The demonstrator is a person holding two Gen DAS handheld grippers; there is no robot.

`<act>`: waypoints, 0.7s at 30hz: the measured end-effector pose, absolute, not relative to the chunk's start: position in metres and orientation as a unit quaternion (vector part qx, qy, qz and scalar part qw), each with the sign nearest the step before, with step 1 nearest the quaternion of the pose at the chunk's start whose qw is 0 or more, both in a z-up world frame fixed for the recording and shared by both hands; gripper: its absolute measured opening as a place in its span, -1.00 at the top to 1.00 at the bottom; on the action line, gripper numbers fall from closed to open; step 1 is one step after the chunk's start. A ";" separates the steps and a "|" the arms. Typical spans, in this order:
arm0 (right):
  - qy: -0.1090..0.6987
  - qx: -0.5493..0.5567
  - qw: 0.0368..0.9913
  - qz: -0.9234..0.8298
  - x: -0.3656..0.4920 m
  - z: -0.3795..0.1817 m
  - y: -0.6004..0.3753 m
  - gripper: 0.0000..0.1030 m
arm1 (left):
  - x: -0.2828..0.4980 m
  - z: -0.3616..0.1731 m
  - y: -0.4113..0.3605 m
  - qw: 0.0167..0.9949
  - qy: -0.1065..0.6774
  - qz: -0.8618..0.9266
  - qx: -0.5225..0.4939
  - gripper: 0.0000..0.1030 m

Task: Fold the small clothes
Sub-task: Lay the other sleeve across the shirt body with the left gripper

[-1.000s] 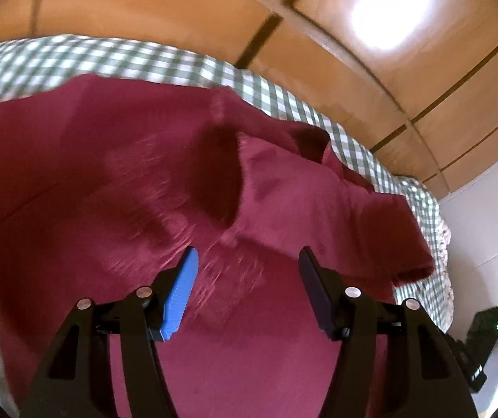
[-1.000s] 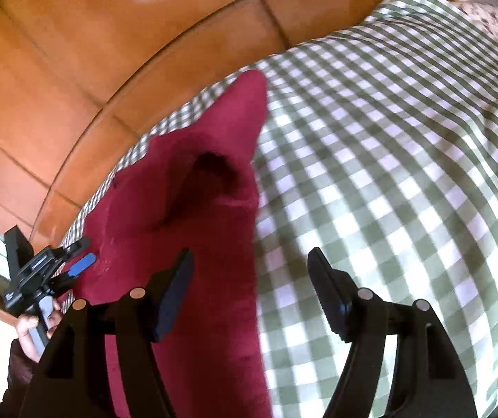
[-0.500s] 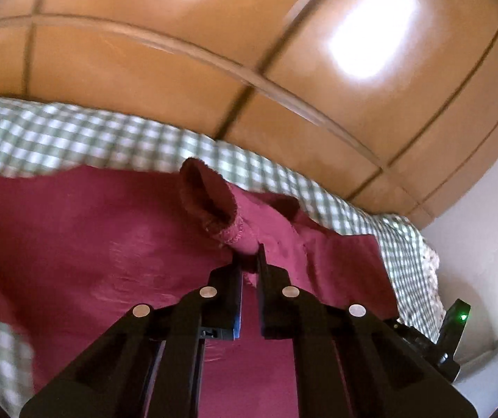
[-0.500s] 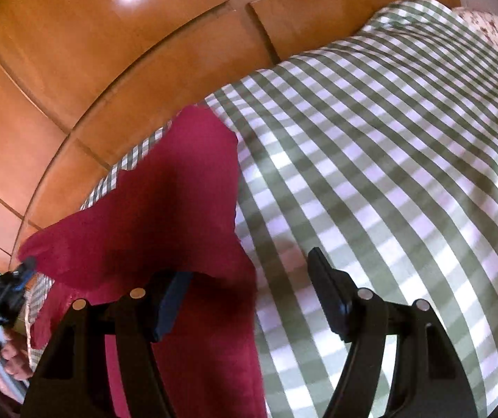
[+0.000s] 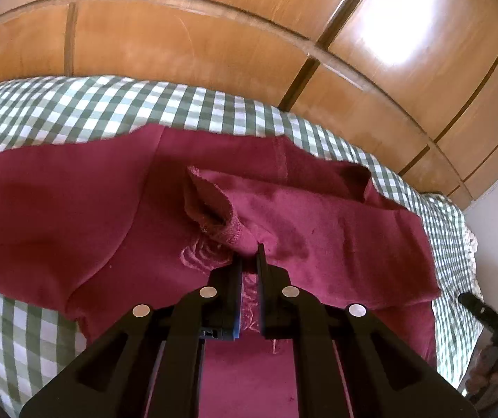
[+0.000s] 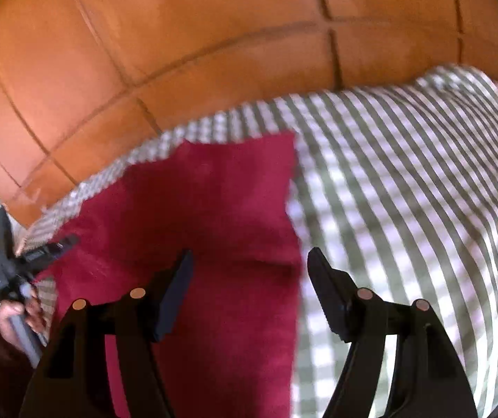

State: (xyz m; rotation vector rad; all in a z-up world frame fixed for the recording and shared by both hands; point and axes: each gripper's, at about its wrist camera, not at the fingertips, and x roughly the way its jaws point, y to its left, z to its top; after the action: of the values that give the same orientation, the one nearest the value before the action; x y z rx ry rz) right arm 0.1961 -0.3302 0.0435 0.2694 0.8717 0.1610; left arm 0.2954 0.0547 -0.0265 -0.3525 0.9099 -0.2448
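the left tongs (image 5: pixel 249 261) are clamped on a hemmed fold of the maroon garment (image 5: pixel 74 209), likely to carry it over; it sprawls across the checked bed (image 5: pixel 74 111). right tongs (image 6: pixel 249 271) gape empty, garment edge toward 12 o'clock.

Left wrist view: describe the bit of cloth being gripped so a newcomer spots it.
On the green checked bedspread lies a maroon garment. The left gripper is shut on its stitched hem, raised in a cone beside the embroidered rose.
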 end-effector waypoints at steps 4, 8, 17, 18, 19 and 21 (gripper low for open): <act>0.449 0.098 0.885 0.078 0.231 0.017 -0.296 -0.26 | 0.292 -0.010 0.053 0.899 0.399 -0.102 -0.146 0.89; 0.460 0.063 0.885 0.042 0.238 -0.027 -0.277 -0.31 | 0.299 -0.031 0.054 0.895 0.429 -0.062 -0.108 0.87; 0.430 0.038 0.902 0.027 0.231 -0.033 -0.266 -0.40 | 0.280 -0.009 0.058 0.916 0.378 -0.052 -0.126 0.25; 0.429 0.038 0.902 0.027 0.231 -0.034 -0.266 -0.41 | 0.282 -0.006 0.049 0.917 0.375 -0.069 -0.117 0.25; 0.428 0.039 0.903 0.027 0.230 -0.033 -0.269 -0.41 | 0.287 -0.005 0.039 0.917 0.375 -0.084 -0.106 0.25; 0.426 0.041 0.903 0.028 0.231 -0.033 -0.268 -0.41 | 0.306 -0.011 0.023 0.913 0.387 -0.088 -0.091 0.25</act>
State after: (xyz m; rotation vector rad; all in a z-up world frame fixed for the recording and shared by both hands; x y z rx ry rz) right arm 0.2308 -0.2680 -0.0331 0.0853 0.8806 0.0580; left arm 0.3060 0.0234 -0.0113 -0.1884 0.7962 -0.1814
